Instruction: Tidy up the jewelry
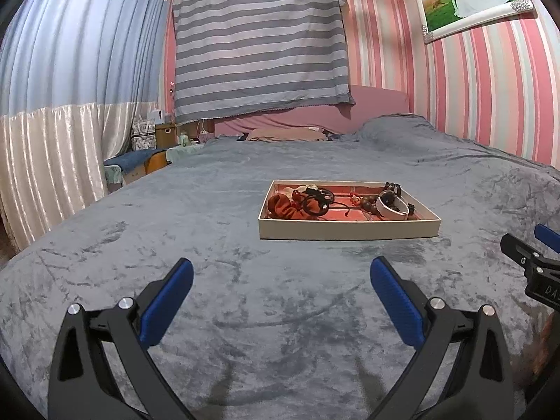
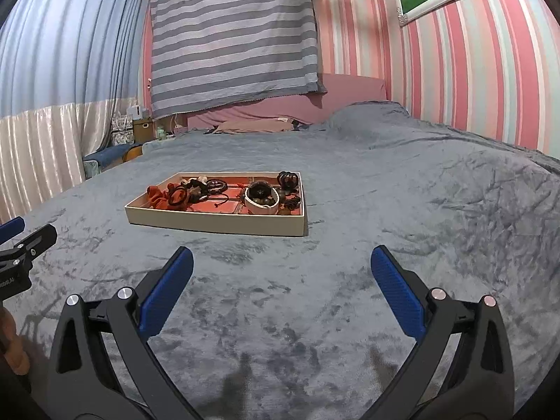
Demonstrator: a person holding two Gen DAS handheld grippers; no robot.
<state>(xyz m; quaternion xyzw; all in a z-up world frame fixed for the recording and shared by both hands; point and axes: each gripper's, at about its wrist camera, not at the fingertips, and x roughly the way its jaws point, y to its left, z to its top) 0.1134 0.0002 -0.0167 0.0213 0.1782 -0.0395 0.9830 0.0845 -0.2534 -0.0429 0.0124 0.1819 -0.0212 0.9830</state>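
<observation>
With both grippers, left [image 1: 281, 294] and right [image 2: 281, 285], empty and jaws wide, mind the tray [image 2: 217, 223] mid-bed [image 2: 402, 210]: its tangled jewelry [image 2: 196, 192] may snag and drag out neighbours.

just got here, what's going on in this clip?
A person holds a hand-held gripper in each hand above a grey-blanketed bed. The left hand-held gripper and right hand-held gripper are both open and empty, short of a shallow tray lying flat on the blanket. The tray holds a jumble of jewelry: a red scrunchie, black hair ties, a white bangle and dark beads. Nothing is being touched.
</observation>
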